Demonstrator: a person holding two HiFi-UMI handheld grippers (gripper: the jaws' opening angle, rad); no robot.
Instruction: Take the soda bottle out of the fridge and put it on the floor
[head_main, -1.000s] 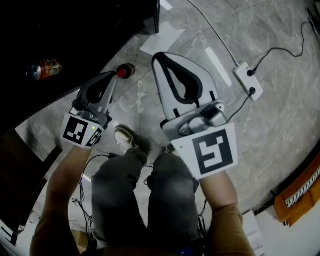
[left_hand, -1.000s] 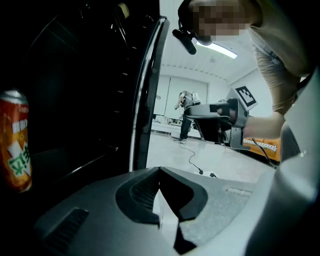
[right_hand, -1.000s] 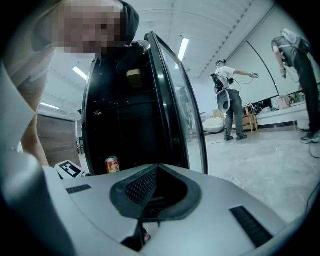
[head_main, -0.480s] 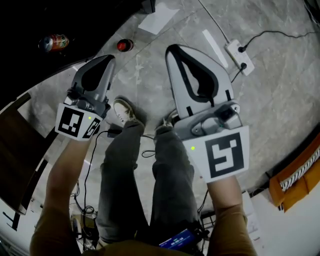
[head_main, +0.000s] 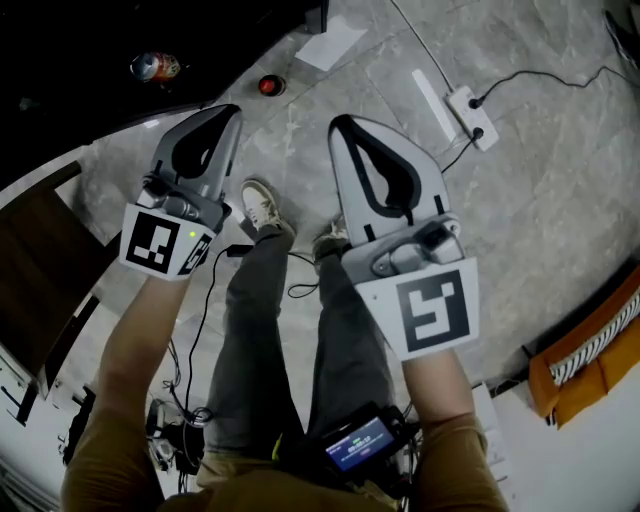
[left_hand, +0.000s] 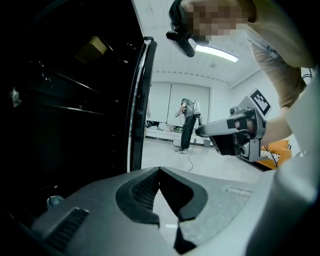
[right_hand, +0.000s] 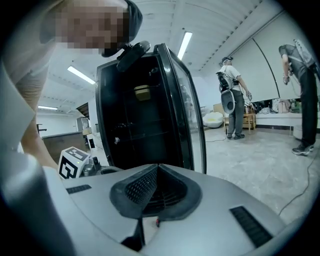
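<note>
The soda bottle (head_main: 269, 85) stands on the grey floor by the dark open fridge (head_main: 90, 60); from above I see mostly its red cap. Both grippers hang high over the floor, well apart from the bottle. My left gripper (head_main: 222, 108) is shut and holds nothing; in its own view the jaws (left_hand: 159, 168) meet in front of the fridge door's edge (left_hand: 140, 100). My right gripper (head_main: 340, 122) is also shut and empty, its tips (right_hand: 158, 165) together before the fridge (right_hand: 145, 120). A can (head_main: 155, 67) lies inside the fridge.
A power strip (head_main: 470, 108) with cables and a white sheet (head_main: 332, 45) lie on the floor ahead. My shoes (head_main: 262, 205) stand below the grippers. An orange object (head_main: 590, 350) sits at the right, a dark board (head_main: 40, 260) at the left. People (right_hand: 232, 97) stand far off.
Both grippers have risen away from the floor, still shut. The bottle stays standing on the floor and now looks smaller and farther off.
</note>
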